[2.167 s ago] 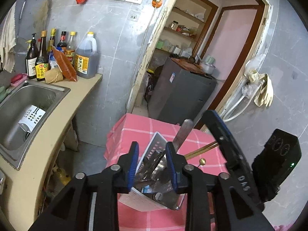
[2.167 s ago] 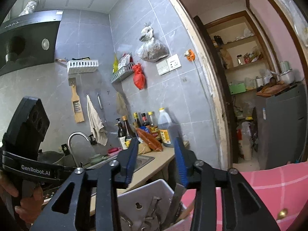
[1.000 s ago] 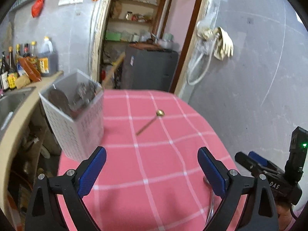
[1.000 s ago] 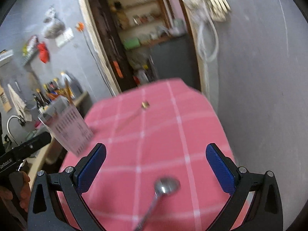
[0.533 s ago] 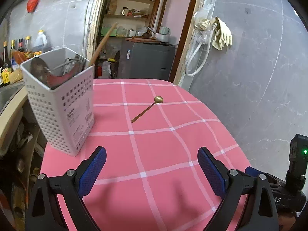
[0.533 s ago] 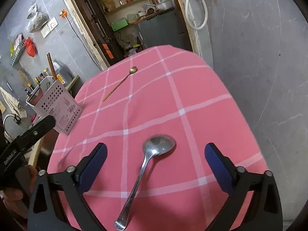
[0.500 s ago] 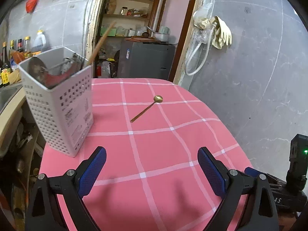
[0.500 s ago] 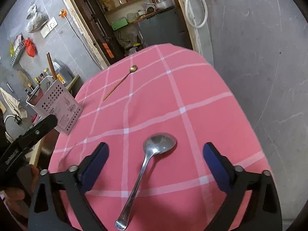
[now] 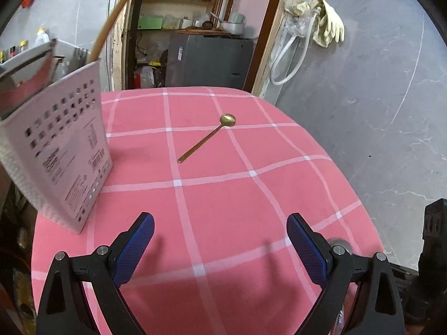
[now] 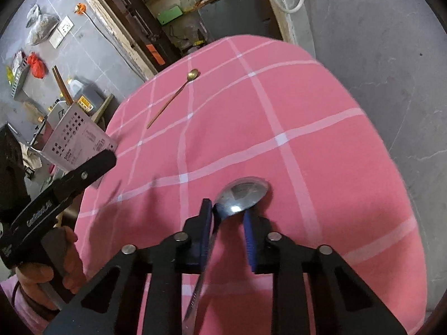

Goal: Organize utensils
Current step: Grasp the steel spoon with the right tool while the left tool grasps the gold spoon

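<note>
Round desk [image 9: 223, 209] under a pink checked cloth, taken here as the landmark. Near its front edge, a large steel spoon [image 10: 240, 195], bowl pointing toward the desk's middle, handle running back beneath the right gripper [image 10: 227, 217]. Jaws of that gripper just drawn in from wide to a narrow gap around the spoon's neck; left pad against the neck, right pad beside the bowl's base, contact there hard to judge. Spoon apparently still flat on the cloth.

Toward the desk's far side, a slim gold spoon [image 9: 206, 141] lying alone on the cloth, bowl toward the far edge, handle slanting back toward the desk's middle, well apart from the steel spoon.

At the desk's left edge, a white perforated utensil holder [image 9: 61, 150], leaning in the fisheye view, with metal utensils and a wooden stick rising from its top.

Left gripper [image 9: 220, 240] over the desk's near half, jaws spread wide, nothing between them but bare cloth. In the right wrist view, a hand [image 10: 53, 276] wrapped around that gripper's handle, off the desk's left side.
</note>
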### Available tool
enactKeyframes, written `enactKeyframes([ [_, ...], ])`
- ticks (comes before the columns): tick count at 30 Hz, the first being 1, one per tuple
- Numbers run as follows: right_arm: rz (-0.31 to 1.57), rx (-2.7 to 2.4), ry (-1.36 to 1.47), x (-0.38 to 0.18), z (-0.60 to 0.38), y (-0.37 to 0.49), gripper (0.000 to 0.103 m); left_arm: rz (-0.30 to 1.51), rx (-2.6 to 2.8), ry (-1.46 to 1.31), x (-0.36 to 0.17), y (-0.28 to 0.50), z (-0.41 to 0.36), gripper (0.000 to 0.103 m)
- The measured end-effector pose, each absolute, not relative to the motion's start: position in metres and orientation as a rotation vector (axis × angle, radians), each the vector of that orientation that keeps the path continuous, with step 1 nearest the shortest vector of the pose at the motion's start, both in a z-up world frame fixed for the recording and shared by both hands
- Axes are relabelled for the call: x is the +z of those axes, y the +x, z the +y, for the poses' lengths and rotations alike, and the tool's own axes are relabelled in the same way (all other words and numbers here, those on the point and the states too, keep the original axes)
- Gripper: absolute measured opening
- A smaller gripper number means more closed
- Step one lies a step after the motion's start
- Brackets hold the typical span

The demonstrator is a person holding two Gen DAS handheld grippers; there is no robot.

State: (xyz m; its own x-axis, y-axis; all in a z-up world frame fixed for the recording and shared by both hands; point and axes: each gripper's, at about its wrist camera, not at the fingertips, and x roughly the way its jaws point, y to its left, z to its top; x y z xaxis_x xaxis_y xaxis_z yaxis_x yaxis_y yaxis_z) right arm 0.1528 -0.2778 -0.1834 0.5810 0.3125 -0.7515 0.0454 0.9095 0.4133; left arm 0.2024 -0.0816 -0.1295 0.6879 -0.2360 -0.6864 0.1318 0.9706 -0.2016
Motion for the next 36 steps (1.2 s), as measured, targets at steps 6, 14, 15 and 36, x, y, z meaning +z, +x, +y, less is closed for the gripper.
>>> enactKeyframes([
  [6, 0.921, 0.173, 0.419, -0.184, -0.277, 0.171, 0.007, 0.816, -0.209, -0.100, -0.135, 0.233, -0.088, 0.095],
  [14, 0.857, 0.208, 0.403, -0.172, -0.293, 0.215, 0.006, 0.854, -0.211, -0.083, -0.142, 0.286, -0.098, 0.086],
  [15, 0.850, 0.213, 0.403, -0.169, -0.294, 0.222, 0.006, 0.859, -0.211, -0.080, -0.143, 0.293, -0.100, 0.083],
  [36, 0.819, 0.269, 0.427, -0.168, -0.297, 0.296, 0.006, 0.967, -0.158, 0.077, -0.161, 0.381, -0.124, 0.012],
])
